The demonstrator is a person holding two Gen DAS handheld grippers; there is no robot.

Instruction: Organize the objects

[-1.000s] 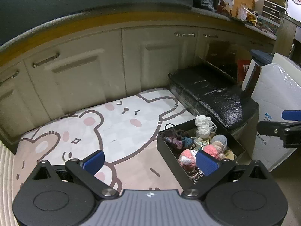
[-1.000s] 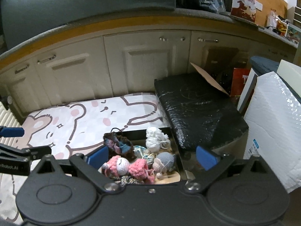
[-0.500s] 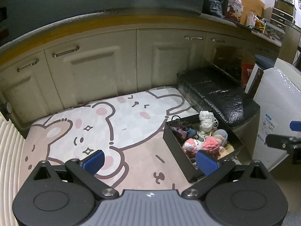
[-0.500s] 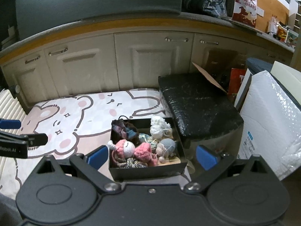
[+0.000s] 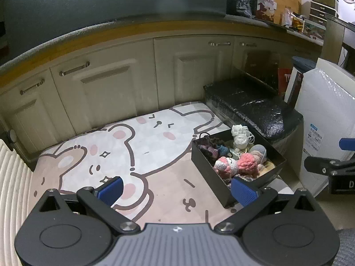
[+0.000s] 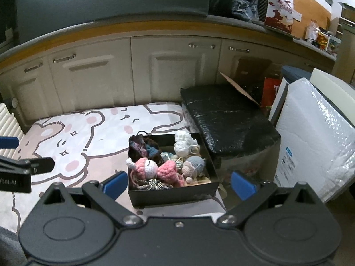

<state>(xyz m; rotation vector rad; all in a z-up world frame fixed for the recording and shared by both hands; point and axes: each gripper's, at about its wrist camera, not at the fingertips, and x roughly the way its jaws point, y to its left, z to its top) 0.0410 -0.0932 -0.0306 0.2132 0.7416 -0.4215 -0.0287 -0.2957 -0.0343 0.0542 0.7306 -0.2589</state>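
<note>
A black open box (image 6: 173, 191) (image 5: 207, 166) sits on the right end of a bear-print mat (image 5: 137, 146) (image 6: 73, 137). It holds several crocheted toys: a pink doll (image 6: 145, 167) (image 5: 224, 165), a white one (image 6: 184, 143) (image 5: 239, 136), a grey one (image 6: 194, 165) and dark yarn pieces (image 6: 144, 146). My left gripper (image 5: 176, 189) is open above the mat, with the box at its right fingertip. My right gripper (image 6: 179, 182) is open, back from the box's near wall, nothing between its fingers.
Cream cabinet doors (image 5: 106, 88) line the back under a counter. A black wrapped box (image 6: 228, 119) stands right of the mat, and a bubble-wrapped white panel (image 6: 315, 133) farther right. A ribbed white mat (image 5: 11, 177) lies at the left.
Both grippers have drawn back and up from the box, so it appears smaller and farther away. Both stay open and empty.
</note>
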